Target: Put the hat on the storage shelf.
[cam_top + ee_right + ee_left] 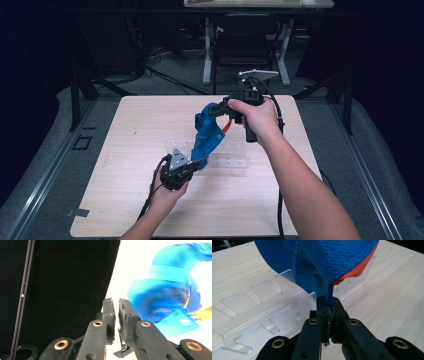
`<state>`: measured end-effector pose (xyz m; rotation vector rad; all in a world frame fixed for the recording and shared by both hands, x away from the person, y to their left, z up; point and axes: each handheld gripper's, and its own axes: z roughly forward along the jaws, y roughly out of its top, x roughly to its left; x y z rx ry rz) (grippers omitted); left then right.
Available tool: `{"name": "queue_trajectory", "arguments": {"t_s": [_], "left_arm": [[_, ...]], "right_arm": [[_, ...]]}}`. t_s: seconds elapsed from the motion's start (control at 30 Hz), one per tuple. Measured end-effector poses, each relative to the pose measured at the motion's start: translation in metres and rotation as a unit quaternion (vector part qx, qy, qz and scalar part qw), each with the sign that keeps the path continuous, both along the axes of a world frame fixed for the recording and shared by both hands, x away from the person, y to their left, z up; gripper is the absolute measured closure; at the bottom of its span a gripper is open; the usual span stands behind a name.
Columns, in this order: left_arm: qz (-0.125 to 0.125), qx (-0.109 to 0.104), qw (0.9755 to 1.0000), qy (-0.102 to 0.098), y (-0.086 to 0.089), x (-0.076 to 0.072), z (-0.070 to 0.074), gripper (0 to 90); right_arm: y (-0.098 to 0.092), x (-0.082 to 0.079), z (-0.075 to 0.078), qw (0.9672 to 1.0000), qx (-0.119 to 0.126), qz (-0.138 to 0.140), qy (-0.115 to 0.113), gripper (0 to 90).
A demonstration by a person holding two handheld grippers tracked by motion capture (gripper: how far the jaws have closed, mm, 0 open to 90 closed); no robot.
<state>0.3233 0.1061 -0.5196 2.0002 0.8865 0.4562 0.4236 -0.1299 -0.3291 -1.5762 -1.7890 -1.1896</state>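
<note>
Left fingers (329, 315) clench a thin edge of the blue cap (207, 135), which stretches up and away over the clear rack (227, 162) toward the right fingers (116, 312). Those stand slightly parted, empty, just beside the cap's far end. Beyond lies open table (145, 120) for moving.

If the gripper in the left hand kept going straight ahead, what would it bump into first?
Probably the blue cap: the left gripper already pinches its edge, and the cap hangs right ahead. The clear plastic rack sits just to the side.
</note>
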Motion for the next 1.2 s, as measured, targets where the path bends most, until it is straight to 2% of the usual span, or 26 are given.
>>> {"name": "queue_trajectory", "arguments": {"t_s": [0.13,0.23,0.37,0.63,0.77,0.83,1.03,1.13,1.2], "left_arm": [[0.003,-0.004,1.0,0.004,0.0,0.0,-0.001,88.4],[0.0,0.001,1.0,0.006,0.001,0.0,-0.001,88.3],[0.005,-0.006,0.9999,0.011,0.002,0.0,-0.002,88.1],[0.009,-0.005,0.9998,0.014,0.004,-0.002,-0.003,86.9],[0.009,-0.009,0.9996,0.025,0.01,-0.004,-0.002,82.3],[0.012,-0.018,0.9994,0.025,0.012,-0.005,-0.003,78.5],[0.015,-0.022,0.9993,0.025,0.024,-0.01,-0.001,69.4],[0.018,-0.024,0.9992,0.025,0.029,-0.012,0.0,64.9],[0.022,-0.017,0.9994,0.023,0.033,-0.014,0.0,62.2]], "right_arm": [[-0.005,-0.002,0.003,1.0,-0.002,-0.003,-0.005,81.9],[-0.009,-0.003,0.006,1.0,-0.007,-0.005,-0.005,82.1],[-0.013,-0.006,0.008,0.9999,-0.012,-0.006,-0.009,82.1],[-0.018,-0.01,0.008,0.9991,-0.036,-0.008,-0.022,81.6],[-0.022,-0.013,0.008,0.9983,-0.048,-0.013,-0.029,80.8],[-0.025,-0.015,0.008,0.9978,-0.056,-0.016,-0.033,80.5],[-0.034,-0.021,0.007,0.9956,-0.079,-0.026,-0.043,79.5],[-0.038,-0.023,0.007,0.9935,-0.097,-0.03,-0.051,78.8],[-0.041,-0.026,0.007,0.9917,-0.112,-0.032,-0.055,78.0]]}}
